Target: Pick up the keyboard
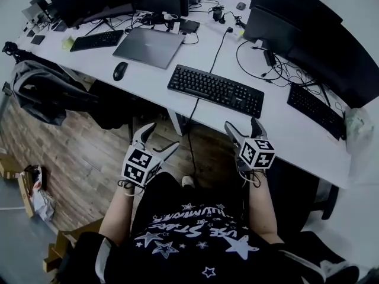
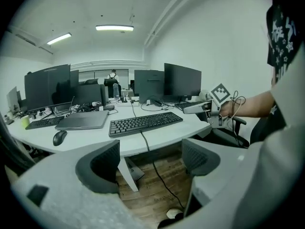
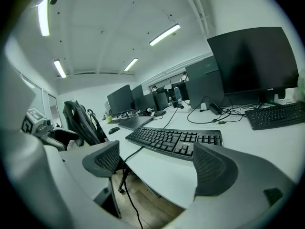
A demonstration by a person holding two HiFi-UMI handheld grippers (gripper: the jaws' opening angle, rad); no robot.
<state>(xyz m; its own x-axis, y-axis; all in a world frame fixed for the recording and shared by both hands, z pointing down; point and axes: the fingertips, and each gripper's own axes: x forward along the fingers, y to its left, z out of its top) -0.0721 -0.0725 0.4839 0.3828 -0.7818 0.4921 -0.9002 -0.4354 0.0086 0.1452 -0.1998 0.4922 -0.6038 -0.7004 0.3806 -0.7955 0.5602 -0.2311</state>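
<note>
A black keyboard (image 1: 215, 90) lies flat near the front edge of the white desk (image 1: 284, 136), its cable hanging down over the edge. It also shows ahead in the left gripper view as the keyboard (image 2: 145, 123) and in the right gripper view as the keyboard (image 3: 175, 141). My left gripper (image 1: 159, 138) hangs below the desk edge over the wooden floor, jaws open and empty. My right gripper (image 1: 244, 128) is at the desk's front edge, just short of the keyboard's right end, jaws open with nothing between them.
A closed laptop (image 1: 148, 46), a mouse (image 1: 120, 71) and a second keyboard (image 1: 97, 40) sit to the left. Another keyboard (image 1: 317, 110), monitors (image 1: 278, 28) and tangled cables crowd the right and back. A dark bag (image 1: 44, 90) hangs at the left.
</note>
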